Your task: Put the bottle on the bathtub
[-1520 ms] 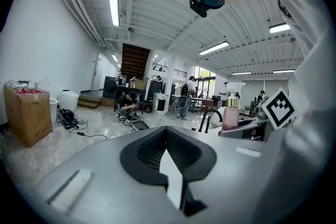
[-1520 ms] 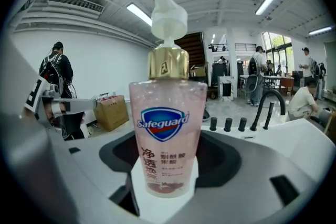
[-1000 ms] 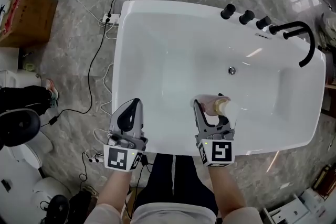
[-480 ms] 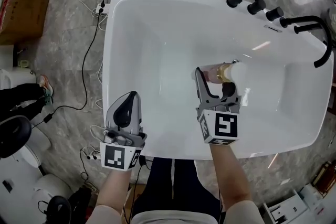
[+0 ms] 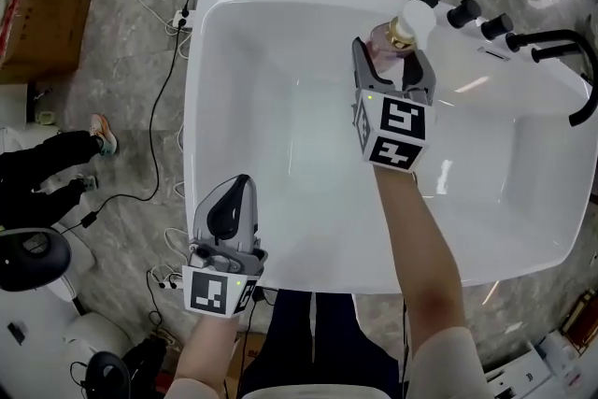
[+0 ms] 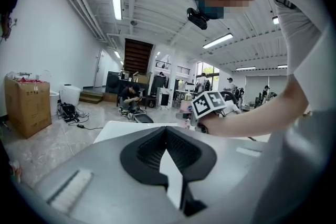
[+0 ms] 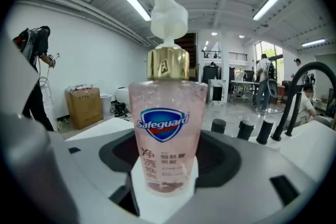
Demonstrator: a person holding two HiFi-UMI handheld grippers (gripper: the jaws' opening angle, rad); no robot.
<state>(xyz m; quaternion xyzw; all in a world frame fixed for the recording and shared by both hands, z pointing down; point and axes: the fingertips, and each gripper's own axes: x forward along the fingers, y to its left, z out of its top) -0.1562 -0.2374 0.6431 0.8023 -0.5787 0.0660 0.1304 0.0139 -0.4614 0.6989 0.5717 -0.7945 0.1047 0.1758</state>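
Note:
A clear pink soap bottle with a gold collar and white pump stands upright between the jaws of my right gripper, which is shut on it. In the head view the bottle hangs over the far side of the white bathtub, close to the back rim and left of the black tap knobs. My left gripper sits at the tub's near left rim, jaws shut with nothing between them; in its own view the left gripper faces across the tub toward my right arm.
A curved black faucet rises at the tub's far right corner. Cables and a power strip lie on the marble floor left of the tub. A cardboard box stands at far left. A person's legs show at the left edge.
My right gripper has carried the bottle from the tub's near middle up and away to the far rim by the knobs. The left gripper has stayed at the near rim.

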